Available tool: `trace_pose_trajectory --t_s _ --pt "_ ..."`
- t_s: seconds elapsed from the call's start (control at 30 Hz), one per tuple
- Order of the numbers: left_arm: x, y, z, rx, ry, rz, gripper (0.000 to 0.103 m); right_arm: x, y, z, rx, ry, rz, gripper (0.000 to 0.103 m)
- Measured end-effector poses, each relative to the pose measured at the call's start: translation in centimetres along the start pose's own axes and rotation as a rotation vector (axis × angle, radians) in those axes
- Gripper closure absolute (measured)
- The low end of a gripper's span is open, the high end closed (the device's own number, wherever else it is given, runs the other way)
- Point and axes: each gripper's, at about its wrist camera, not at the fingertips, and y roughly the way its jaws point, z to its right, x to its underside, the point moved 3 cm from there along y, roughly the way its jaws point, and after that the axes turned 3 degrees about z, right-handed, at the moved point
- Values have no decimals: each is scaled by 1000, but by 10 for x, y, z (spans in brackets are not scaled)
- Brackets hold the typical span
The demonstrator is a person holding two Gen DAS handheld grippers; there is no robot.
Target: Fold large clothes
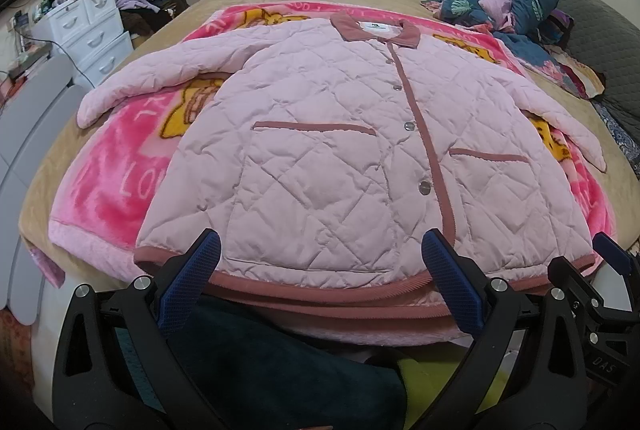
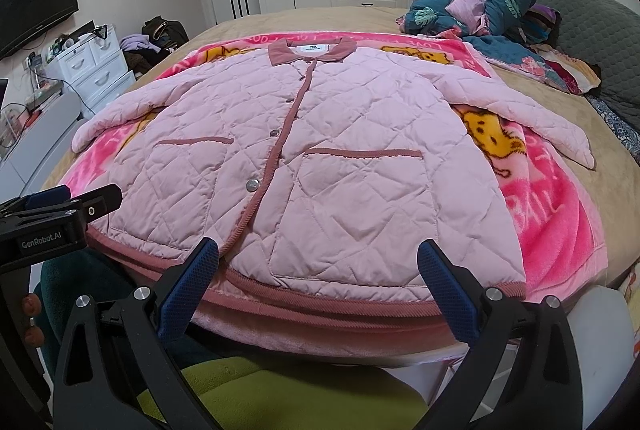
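Quilted pink padding means the jacket [image 1: 320, 134] is soft, bulky and light; its ribbed hem [image 2: 320, 300] probably offers the firmest hold. Both the left gripper [image 1: 320, 266] and right gripper [image 2: 318, 270] hover wide open, holding nothing. The jacket lies buttoned, flat on a fleece blanket [image 2: 552, 206]; rumpled bedding [image 1: 508, 2] lies well apart.

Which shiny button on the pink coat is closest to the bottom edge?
The lowest button, between the two pockets. The other buttons sit higher, toward the collar.
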Motion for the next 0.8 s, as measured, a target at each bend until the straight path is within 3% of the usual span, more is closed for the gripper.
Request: trace_pose_trajectory --t_s 0.5,0.8 --pt "1 2 3 0 0 -5 9 0 7 -1 -11 -8 -21 4" --pt "-21 18 4 -7 -9 -12 9 -17 29 3 -49 -6 -54 4"
